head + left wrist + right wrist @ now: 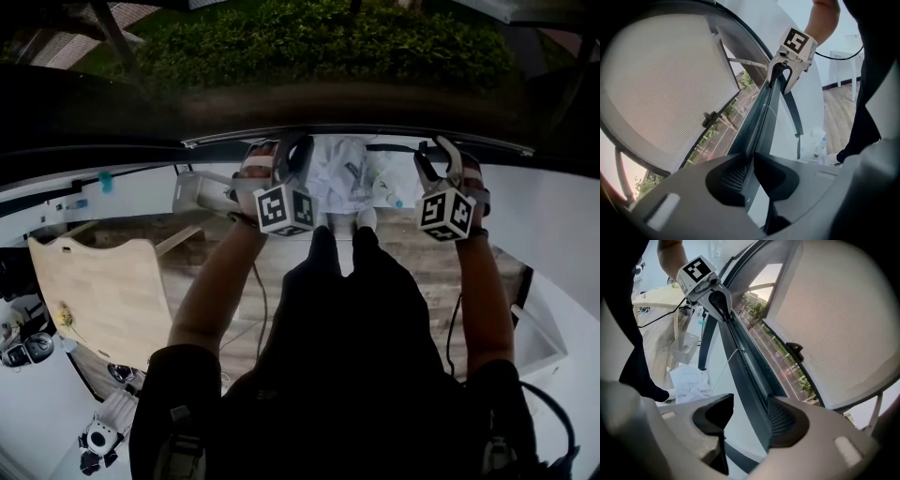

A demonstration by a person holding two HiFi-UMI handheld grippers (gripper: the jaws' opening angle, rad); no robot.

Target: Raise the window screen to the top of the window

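Note:
The window screen's dark bottom rail (356, 134) runs across the head view just beyond both grippers. Its grey mesh (661, 84) hangs above the rail (761, 117) in the left gripper view. My left gripper (751, 164) is shut on the rail, with both pads against it. My right gripper (750, 413) straddles the same rail (745, 371) further right. Its ribbed pad (780, 420) lies against the rail, while the other jaw stands clear of it, so this gripper is open. Each gripper shows in the other's view, the right gripper (780, 77) and the left gripper (719, 305), both on the rail.
A small black latch (794, 351) sits on the screen frame above the rail. Below the window lie white paper sheets (691, 383) and a water bottle (820, 143). A wooden board (103, 286) leans at the left, and a white box (539, 342) stands at the right. Street and trees show outside.

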